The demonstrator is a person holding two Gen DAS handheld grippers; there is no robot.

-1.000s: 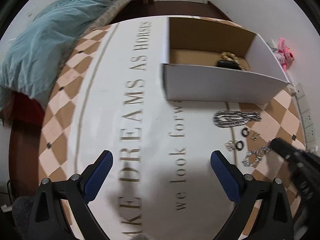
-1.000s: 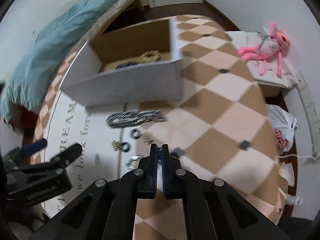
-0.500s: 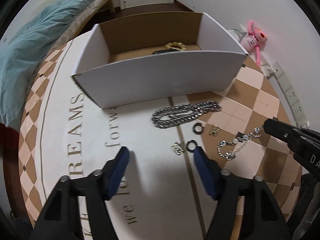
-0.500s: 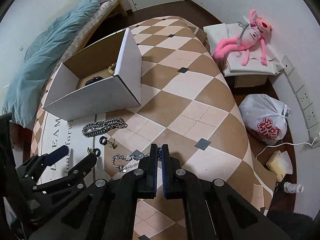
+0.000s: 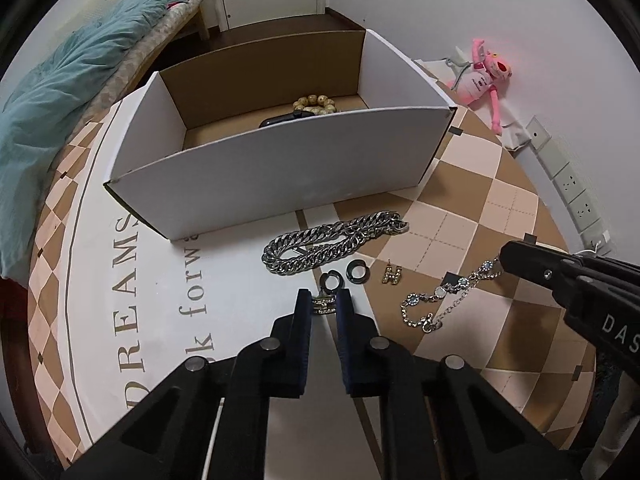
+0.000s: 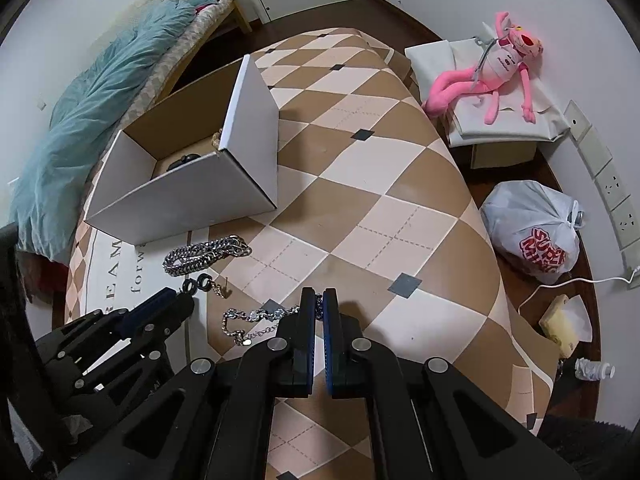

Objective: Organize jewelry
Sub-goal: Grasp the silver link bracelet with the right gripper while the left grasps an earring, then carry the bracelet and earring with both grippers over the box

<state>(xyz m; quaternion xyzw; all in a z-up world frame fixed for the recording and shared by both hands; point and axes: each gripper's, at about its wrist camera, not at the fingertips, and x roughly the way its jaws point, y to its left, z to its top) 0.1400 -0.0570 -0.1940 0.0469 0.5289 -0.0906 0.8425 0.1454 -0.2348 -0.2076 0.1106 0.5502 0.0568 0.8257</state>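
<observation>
My left gripper (image 5: 323,305) is shut on a small gold H charm (image 5: 323,304) that lies on the table. My right gripper (image 6: 319,304) is shut on one end of a thin jewelled silver bracelet (image 6: 256,318), seen too in the left wrist view (image 5: 440,300); the rest of it lies on the table. A thick silver chain (image 5: 332,240), two black rings (image 5: 344,274) and a second gold H charm (image 5: 392,274) lie in front of the open white cardboard box (image 5: 280,176). In the box are a beaded bracelet (image 5: 314,103) and a black watch (image 5: 286,119).
The checkered tablecloth (image 6: 360,208) has a white lettered band at the left. A pink plush toy (image 6: 496,72), a plastic bag (image 6: 536,232) and wall sockets are off the table to the right. A bed with a teal blanket (image 5: 68,80) is behind left.
My left gripper moved right to the jewelry and closed from wide open onto the H charm. My right gripper stayed shut on the bracelet end and drew it slightly right.
</observation>
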